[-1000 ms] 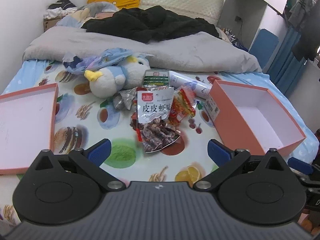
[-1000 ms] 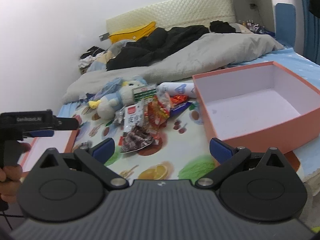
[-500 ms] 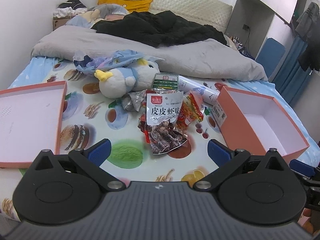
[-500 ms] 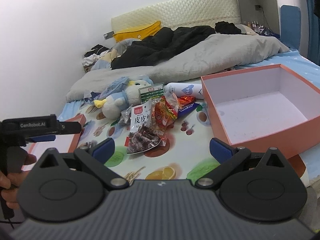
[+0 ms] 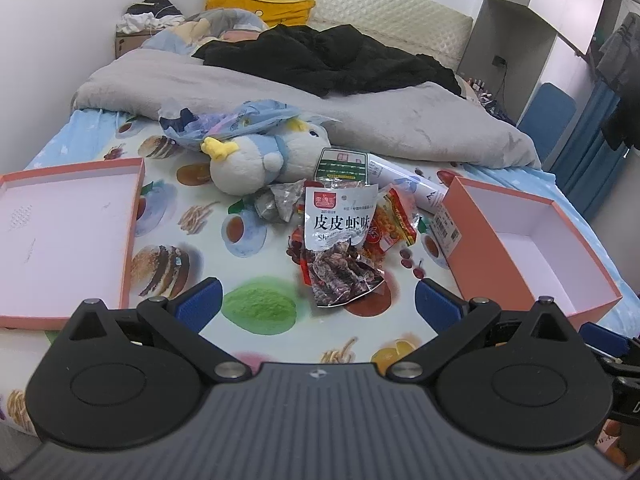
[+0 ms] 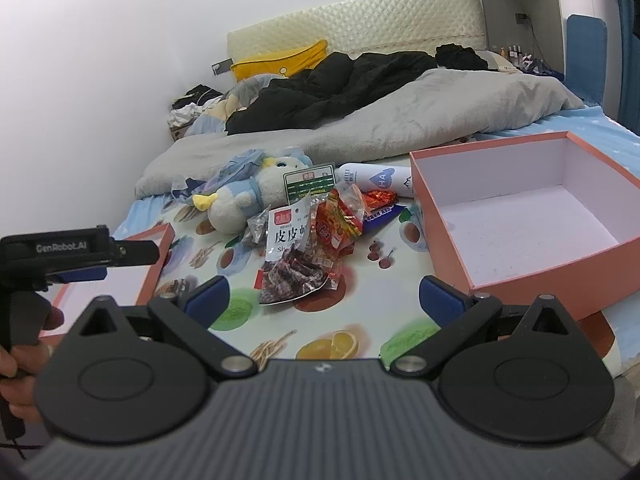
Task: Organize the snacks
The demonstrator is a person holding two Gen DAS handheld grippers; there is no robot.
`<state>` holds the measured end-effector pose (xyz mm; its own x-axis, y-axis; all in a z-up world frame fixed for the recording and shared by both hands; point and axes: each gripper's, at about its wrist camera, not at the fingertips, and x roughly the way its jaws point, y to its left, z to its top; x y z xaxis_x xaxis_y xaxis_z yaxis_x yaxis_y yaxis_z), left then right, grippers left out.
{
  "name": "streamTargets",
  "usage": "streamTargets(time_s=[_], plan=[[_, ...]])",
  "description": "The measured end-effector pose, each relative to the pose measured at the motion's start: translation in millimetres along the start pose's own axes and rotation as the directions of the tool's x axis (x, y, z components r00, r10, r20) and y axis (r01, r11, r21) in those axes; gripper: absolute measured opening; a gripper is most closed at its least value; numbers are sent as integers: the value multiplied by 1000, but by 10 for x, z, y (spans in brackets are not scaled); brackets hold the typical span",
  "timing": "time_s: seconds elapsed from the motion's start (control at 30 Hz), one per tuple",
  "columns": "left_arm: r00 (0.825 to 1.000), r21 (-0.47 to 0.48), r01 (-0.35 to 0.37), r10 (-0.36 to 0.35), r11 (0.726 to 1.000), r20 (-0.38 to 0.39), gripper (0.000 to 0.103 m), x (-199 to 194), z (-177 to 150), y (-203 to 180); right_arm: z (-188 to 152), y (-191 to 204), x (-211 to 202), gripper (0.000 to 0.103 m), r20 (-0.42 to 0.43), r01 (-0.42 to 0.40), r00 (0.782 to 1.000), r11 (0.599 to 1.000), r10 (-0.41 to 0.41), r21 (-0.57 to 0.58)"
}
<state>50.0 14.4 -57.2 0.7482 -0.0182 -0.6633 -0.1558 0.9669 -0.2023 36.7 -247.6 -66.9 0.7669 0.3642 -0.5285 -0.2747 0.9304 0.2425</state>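
On the bed (image 5: 248, 312), snack pile (image 5: 344, 232) sits just left of the open pink box (image 5: 520, 240); white packet with Chinese print (image 5: 340, 220) on top, red packets (image 5: 394, 220) touching its right edge. Box lid (image 5: 60, 236) lies well left of the pile, plush toy (image 5: 256, 160) just behind it. Left gripper (image 5: 316, 304) jaws wide, holding nothing. Right gripper (image 6: 324, 294) also wide, nothing held; both short of the pile.

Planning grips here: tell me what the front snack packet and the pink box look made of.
Front snack packet: seemingly thin glossy plastic film, given its crinkled edges, shine and a clear window showing dark pieces. Pink box: apparently matte paperboard, given its stiff straight walls, sharp corners, pale interior and stuck-on barcode label.
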Motion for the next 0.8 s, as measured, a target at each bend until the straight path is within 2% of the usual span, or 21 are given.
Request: streamTargets(time_s=[0.17,0.23,0.5,0.67,0.8], plan=[[997,-12,72,-72,997,9,103,62,-16,59,-28,8,63,102,4,15,1000,1000,-15,-8],[996,-8,85,-85,996,15,103,113,-5,61,-51,25,98,98,14,18,1000,1000,-18,-15],[996,11,90,-90,996,1,103,438,74,68,-138,68,296,97,24,7,1000,1000,-7,-20],[995,-26,87,-88,996,-39,103,669,94,150,-220,105,413,97,45,4,999,998,-1,-66],[993,-17,96,-96,995,-70,103,837,112,172,-280,123,503,97,54,8,999,995,-3,-95]])
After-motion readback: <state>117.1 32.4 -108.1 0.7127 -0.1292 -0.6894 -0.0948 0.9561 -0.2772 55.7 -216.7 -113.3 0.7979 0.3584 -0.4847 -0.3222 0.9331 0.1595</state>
